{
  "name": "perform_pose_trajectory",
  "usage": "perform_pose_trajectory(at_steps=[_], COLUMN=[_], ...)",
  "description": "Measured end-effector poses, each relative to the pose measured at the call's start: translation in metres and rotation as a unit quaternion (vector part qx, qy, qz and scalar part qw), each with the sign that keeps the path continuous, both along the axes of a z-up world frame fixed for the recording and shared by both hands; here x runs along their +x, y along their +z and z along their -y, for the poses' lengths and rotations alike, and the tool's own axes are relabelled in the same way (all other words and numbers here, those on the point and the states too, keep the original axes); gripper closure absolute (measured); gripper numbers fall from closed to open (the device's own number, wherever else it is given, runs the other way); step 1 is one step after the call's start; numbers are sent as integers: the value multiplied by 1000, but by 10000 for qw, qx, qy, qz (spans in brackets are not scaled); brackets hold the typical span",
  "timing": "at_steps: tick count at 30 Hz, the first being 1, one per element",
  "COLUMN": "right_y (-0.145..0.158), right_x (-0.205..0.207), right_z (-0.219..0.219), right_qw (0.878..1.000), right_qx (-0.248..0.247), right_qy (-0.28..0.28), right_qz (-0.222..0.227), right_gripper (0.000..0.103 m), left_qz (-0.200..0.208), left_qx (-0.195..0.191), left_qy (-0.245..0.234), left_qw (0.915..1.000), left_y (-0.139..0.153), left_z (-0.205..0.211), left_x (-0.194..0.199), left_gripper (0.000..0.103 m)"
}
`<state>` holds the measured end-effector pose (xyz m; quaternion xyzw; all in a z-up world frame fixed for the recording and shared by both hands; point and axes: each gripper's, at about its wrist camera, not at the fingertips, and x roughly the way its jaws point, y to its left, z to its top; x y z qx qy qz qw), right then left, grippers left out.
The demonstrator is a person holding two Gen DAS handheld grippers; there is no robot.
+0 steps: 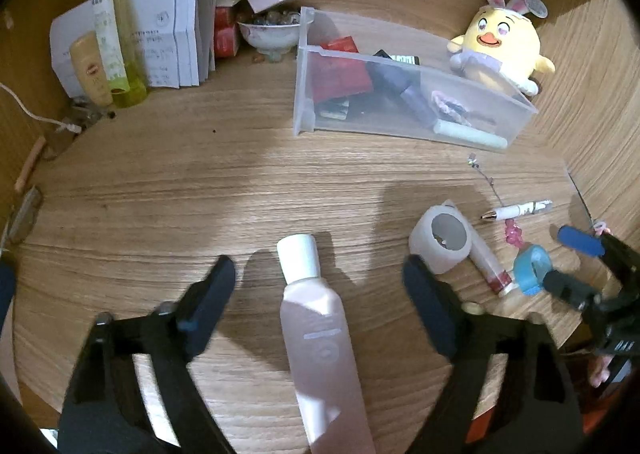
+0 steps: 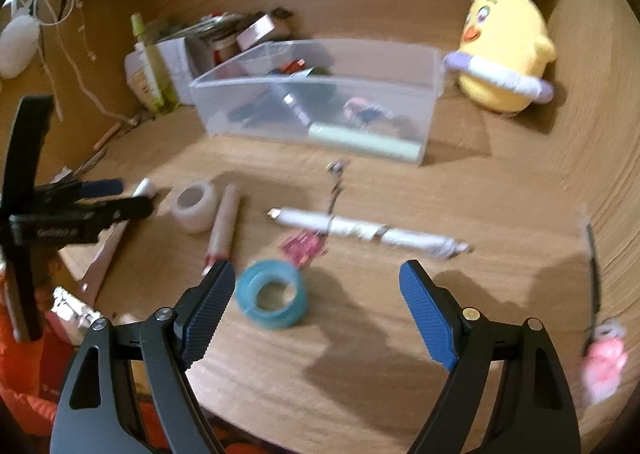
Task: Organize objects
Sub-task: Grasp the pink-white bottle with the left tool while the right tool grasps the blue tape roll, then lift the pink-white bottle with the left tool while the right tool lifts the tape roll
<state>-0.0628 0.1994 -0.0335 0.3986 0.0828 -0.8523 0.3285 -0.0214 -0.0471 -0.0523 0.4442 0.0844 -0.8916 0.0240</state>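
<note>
Clear bin (image 1: 312,66) holding red box (image 1: 340,74), mint tube (image 1: 472,136), both hand-held grippers (image 1: 318,278) (image 2: 316,286) open, empty

Wrist views, angled down, sharing bin (image 1: 400,110)

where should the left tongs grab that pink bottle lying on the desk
Grip the pink bottle across its body just below the white cap, coming down from above. It lies flat, lengthwise between the open left tongs, so its narrow sides already face the pads.
</note>
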Motion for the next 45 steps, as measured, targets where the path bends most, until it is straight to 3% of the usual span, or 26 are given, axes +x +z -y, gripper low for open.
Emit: perform_pose_trajectory(at_steps=[4, 8, 10, 12, 14, 20, 28, 45], right_y=[-9, -13, -13, -13, -13, -8, 13, 49], right_x=[7, 11, 14, 15, 14, 8, -5, -35], right_z=[5, 10, 13, 14, 15, 11, 4, 4], right_qw=[9999, 9995, 9992, 9990, 9991, 9997, 9994, 9962], right_qx=[102, 227, 285, 293, 279, 121, -117, -437], right_qy=[65, 198, 248, 278, 282, 159, -42, -220], right_qz=[2, -60, -127, -167, -160, -124, -324, -714], right_gripper=[23, 45, 50, 64, 67, 67, 67, 67], left_qz=[46, -10, -38, -58, -70, -216, -666, -1709], left_qx=[94, 17, -36, -111, -54, -49, -65, -73], left_qy=[12, 37, 25, 16, 11, 31, 101, 33], left_qw=[9999, 10000, 10000, 9999, 10000, 9998, 9977, 9853], left_y=[-4, -5, -5, -6, -6, 3, 36, 109], left_z=[2, 1, 1, -1, 0, 1, 6, -3], left_x=[-4, -5, -6, -6, -7, -5, -3, -12], left_gripper=[44, 54, 63, 77, 83, 83, 83, 83])
